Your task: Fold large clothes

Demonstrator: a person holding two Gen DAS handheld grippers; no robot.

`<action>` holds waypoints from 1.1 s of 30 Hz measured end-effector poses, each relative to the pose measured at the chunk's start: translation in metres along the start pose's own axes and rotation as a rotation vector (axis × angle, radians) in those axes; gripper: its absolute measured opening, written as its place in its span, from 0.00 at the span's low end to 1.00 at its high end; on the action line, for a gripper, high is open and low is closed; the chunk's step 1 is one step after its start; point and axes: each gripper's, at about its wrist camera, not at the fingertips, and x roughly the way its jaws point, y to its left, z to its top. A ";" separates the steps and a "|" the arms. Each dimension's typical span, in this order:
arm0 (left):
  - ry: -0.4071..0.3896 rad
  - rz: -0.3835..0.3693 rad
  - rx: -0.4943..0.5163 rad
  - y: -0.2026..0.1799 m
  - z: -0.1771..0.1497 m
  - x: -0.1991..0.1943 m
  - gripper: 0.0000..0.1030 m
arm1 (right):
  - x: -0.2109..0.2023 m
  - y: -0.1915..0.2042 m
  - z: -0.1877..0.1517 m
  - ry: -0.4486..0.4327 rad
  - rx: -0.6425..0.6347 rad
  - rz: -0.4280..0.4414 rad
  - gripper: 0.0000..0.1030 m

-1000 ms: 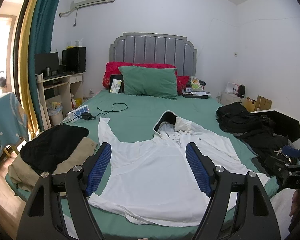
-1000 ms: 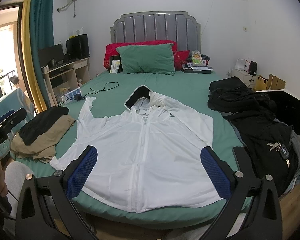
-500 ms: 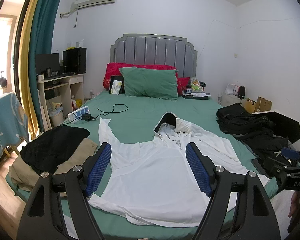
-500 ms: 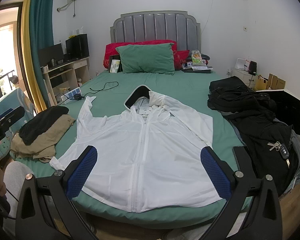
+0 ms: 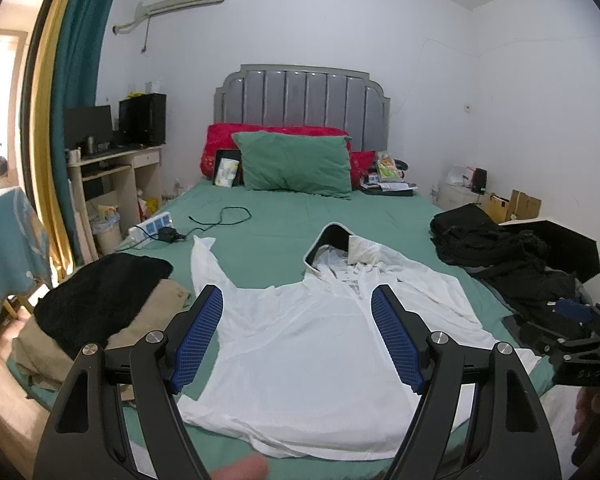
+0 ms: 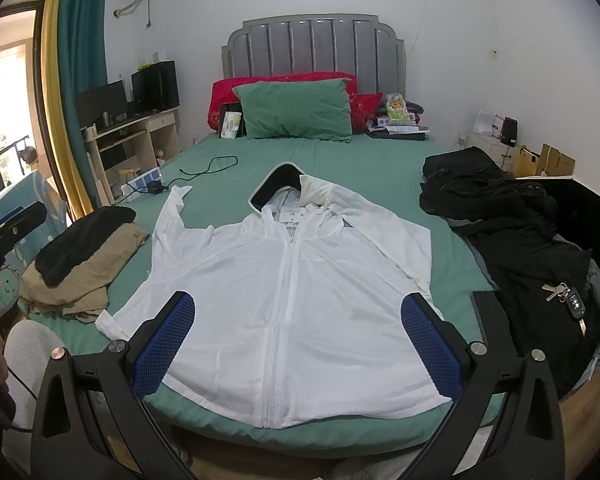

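A white hooded zip jacket lies spread flat, front up, on the green bed, hood toward the headboard and hem at the near edge. Its left sleeve stretches up and out; its right sleeve lies folded along the body. In the left wrist view the same jacket fills the near bed. My left gripper hovers open above the hem, nothing between its blue pads. My right gripper also stands wide open above the jacket's lower half, empty. Neither touches the cloth.
A black-and-tan pile of clothes lies at the bed's left edge. Black garments with keys cover the right side. A cable and power strip lie left of the hood. Pillows rest at the headboard.
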 end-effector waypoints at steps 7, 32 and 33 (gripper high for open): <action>0.096 -0.024 -0.038 0.014 0.003 0.048 0.77 | 0.031 -0.004 0.006 0.030 -0.011 0.003 0.99; 0.388 0.012 -0.013 0.085 -0.014 0.366 0.84 | 0.312 -0.071 0.085 0.175 -0.126 -0.045 0.77; 0.385 0.017 -0.050 0.096 -0.015 0.379 0.84 | 0.324 -0.068 0.090 0.173 -0.137 -0.033 0.74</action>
